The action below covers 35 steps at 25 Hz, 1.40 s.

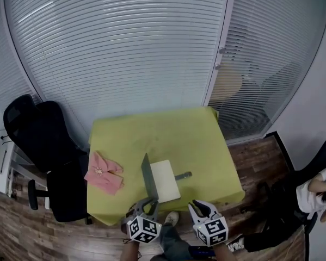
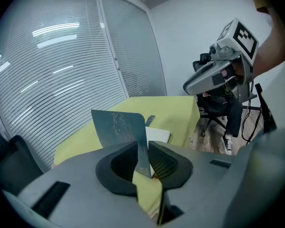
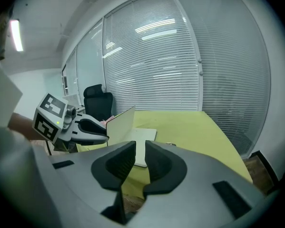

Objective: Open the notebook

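Now our left gripper (image 2: 143, 159) pinches the notebook's (image 1: 165, 181) upright cover (image 2: 119, 127) near the table's (image 1: 152, 129) front edge. We should probably swing it leftward, gently. Our right gripper (image 3: 140, 158) hovers empty, jaws slightly apart.

Yellow-green tabletop (image 1: 168, 129): pink cloth (image 1: 103, 172) at left, notebook (image 1: 165, 181) near front edge, small dark object (image 1: 183, 175) just beside it.

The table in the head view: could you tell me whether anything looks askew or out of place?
The pink cloth lies crumpled near the table's left edge. The notebook's cover stands upright, pinched by the left gripper; nothing spilled.
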Tool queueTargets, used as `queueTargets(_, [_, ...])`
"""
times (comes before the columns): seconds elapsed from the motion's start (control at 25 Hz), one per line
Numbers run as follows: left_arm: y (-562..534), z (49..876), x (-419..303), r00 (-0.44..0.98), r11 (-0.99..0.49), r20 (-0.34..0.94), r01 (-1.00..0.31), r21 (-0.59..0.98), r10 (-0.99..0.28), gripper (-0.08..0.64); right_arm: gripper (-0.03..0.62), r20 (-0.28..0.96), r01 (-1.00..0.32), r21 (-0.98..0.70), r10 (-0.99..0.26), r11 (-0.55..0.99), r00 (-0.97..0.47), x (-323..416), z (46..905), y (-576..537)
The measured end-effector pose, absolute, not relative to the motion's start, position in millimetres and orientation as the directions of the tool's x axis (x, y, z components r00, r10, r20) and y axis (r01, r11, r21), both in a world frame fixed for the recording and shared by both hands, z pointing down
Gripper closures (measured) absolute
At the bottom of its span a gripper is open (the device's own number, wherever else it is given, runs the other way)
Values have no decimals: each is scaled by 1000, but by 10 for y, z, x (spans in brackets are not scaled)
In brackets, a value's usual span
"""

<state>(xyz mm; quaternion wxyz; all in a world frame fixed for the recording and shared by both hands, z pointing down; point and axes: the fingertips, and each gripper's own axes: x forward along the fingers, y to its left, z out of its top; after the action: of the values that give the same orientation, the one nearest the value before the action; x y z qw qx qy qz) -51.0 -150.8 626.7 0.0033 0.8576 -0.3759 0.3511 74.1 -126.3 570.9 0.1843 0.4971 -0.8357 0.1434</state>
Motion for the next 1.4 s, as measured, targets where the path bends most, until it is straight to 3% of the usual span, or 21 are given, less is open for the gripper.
queueTargets(1.4, [-1413,6305,-1064,395,-569,587,-810,-140,-707,476,518,454,-860,-49,-756,508,-472,594,5706,-1302])
